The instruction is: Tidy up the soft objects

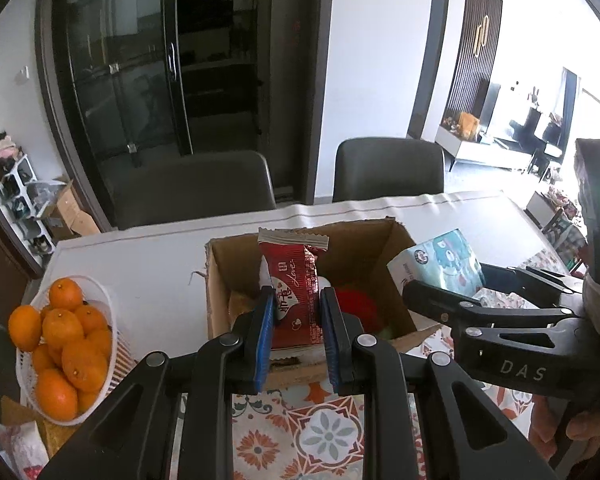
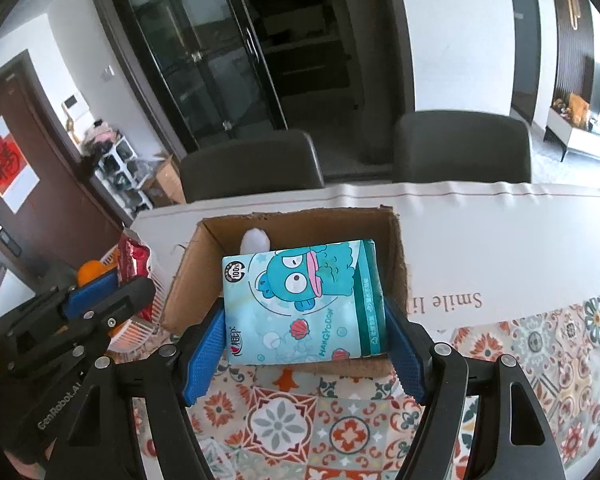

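My left gripper (image 1: 296, 312) is shut on a red snack packet (image 1: 294, 280) and holds it upright over the near edge of an open cardboard box (image 1: 364, 248). A red soft thing (image 1: 356, 308) lies inside the box. My right gripper (image 2: 304, 328) is shut on a teal cartoon tissue pack (image 2: 304, 300), held over the same box (image 2: 188, 280). A white soft thing (image 2: 255, 240) shows in the box behind the pack. The right gripper with the tissue pack (image 1: 440, 264) shows at the right of the left wrist view. The left gripper with the red packet (image 2: 132, 260) shows at the left of the right wrist view.
A white basket (image 1: 96, 292) of oranges (image 1: 64, 332) stands left of the box on the table. A patterned cloth (image 2: 540, 340) covers the near table, white paper (image 2: 480, 232) the far part. Two grey chairs (image 1: 388, 168) stand behind the table.
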